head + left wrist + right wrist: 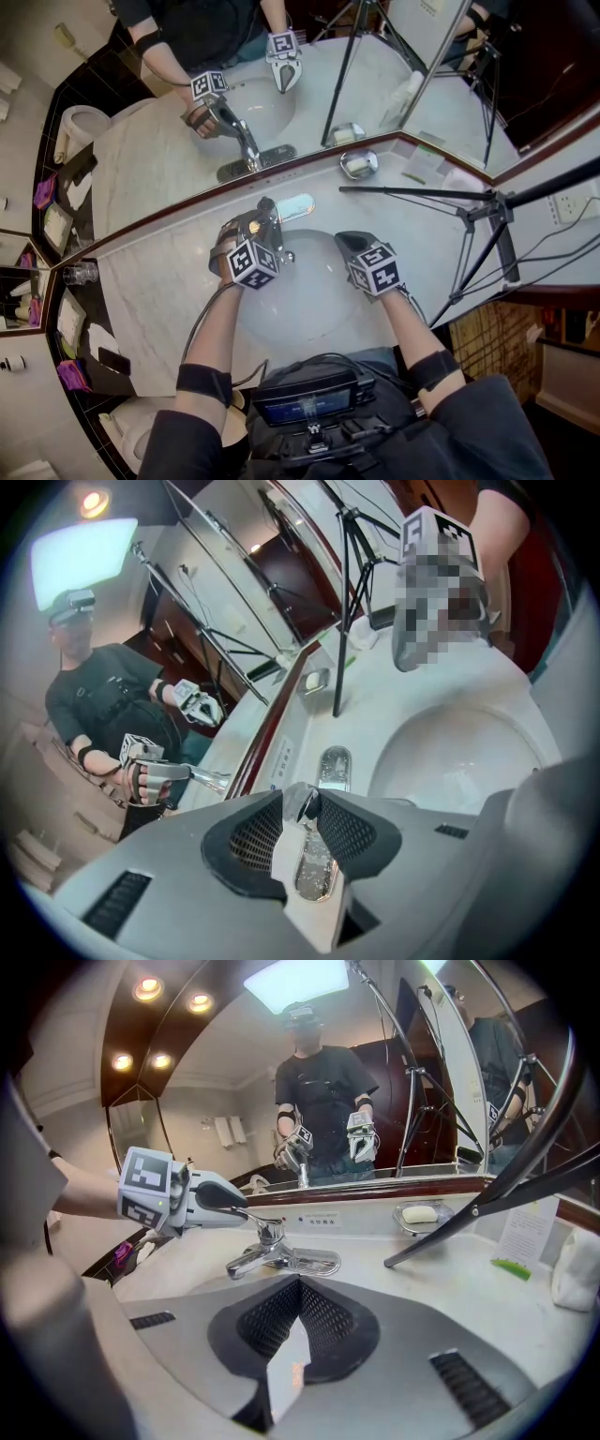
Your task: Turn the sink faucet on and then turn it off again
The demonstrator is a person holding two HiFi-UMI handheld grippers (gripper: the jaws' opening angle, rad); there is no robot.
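**Swing the lever, don't drag it**

The left gripper [304,803] pinches the tip of the faucet lever [246,1214], at the back rim of the sink [309,314]. The right gripper [299,1286], pressed together and empty, hangs over it. Best keep the grip square and pivot about the lever's base; chrome slips. No stream is discernible, so whether water runs is unclear.

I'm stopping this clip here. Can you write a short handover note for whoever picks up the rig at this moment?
The left gripper is shut on the tip of the faucet lever.
The right gripper is shut and empty, over the sink basin.
The faucet sits at the basin's back edge; no water shows at its spout.
Done: lever gripped.
Left: turn the water on, apparently not yet done, then off.
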